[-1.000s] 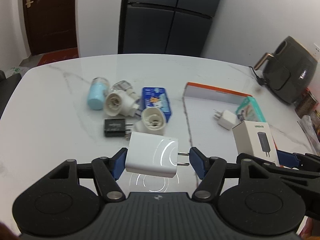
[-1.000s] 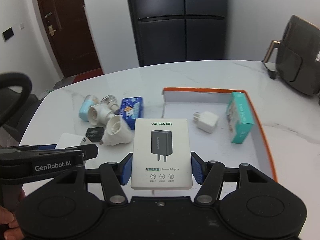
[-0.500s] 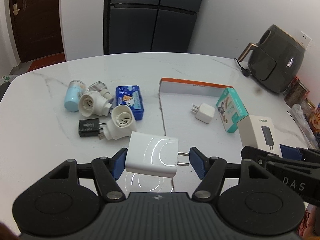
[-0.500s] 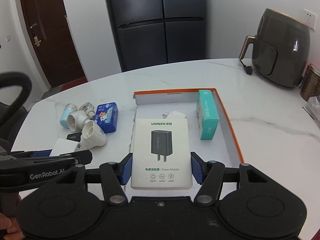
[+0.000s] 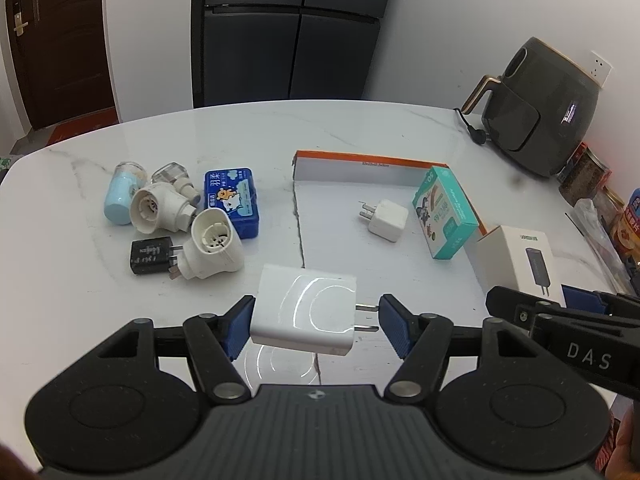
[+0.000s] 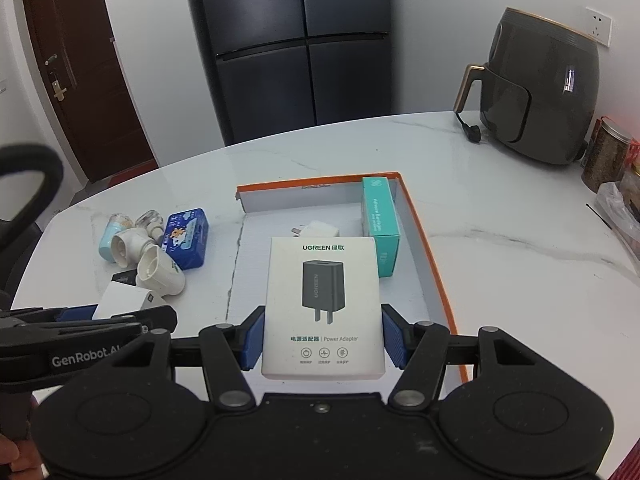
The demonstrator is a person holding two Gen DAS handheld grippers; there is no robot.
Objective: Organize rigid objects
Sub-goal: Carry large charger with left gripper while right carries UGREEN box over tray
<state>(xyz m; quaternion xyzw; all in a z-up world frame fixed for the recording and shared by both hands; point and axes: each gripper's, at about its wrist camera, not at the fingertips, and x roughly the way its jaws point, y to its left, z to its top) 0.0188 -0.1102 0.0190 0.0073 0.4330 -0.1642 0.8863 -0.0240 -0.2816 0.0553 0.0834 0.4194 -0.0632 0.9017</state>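
Note:
My left gripper (image 5: 314, 326) is shut on a white wall charger (image 5: 306, 314), one pad on its body and the other against its prongs. It hangs just above the marble table, in front of the left edge of the orange-rimmed tray (image 5: 360, 159). My right gripper (image 6: 322, 338) is shut on a white UGREEN adapter box (image 6: 322, 304) held flat over the near part of the tray (image 6: 424, 236). Inside the tray lie a small white charger (image 5: 386, 220) and a teal box (image 5: 444, 214). In the left wrist view the adapter box (image 5: 520, 260) shows at the right.
Left of the tray sits a cluster: a blue tin (image 5: 231, 200), a black charger (image 5: 151, 257), two white plug-in devices (image 5: 214, 244), a light blue bottle (image 5: 122, 194) and a clear one. A dark air fryer (image 6: 544, 88) and jars (image 6: 606, 158) stand at the right.
Both grippers have carried their loads to the right. The tray now sits nearer the middle of both views and the cluster has slid left. Neither grip has changed.

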